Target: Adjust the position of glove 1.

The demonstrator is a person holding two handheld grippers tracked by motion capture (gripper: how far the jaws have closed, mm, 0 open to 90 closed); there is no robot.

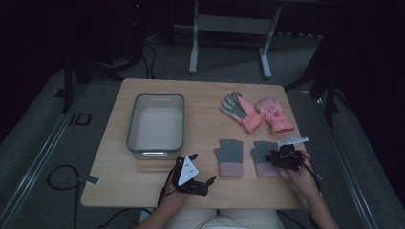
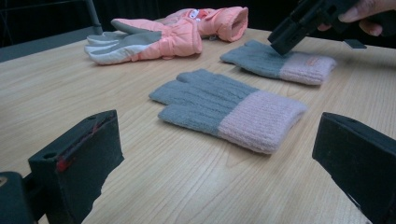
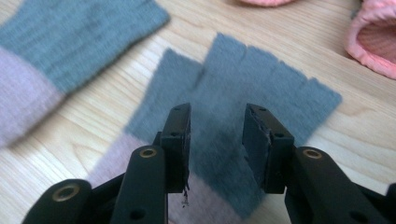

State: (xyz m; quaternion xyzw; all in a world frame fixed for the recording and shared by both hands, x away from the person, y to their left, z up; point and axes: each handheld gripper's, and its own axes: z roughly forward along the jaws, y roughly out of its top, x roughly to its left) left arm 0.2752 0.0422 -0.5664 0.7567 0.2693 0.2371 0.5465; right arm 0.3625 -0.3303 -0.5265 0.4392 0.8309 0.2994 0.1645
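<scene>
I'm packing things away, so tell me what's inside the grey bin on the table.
The grey bin looks empty: its pale bottom shows bare in the high view. The strip just behind its near wall is hidden from that camera. All four gloves lie outside it on the table.

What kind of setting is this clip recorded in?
Probably a lab or studio set up for recording, not a home: a lone wooden table stands on grey carpet in a dark room, cables trail on the floor, and a metal stand frame stands behind.

Right grey glove (image 1: 264, 160) partly hidden under right gripper (image 1: 282, 157), cuff covered
</scene>
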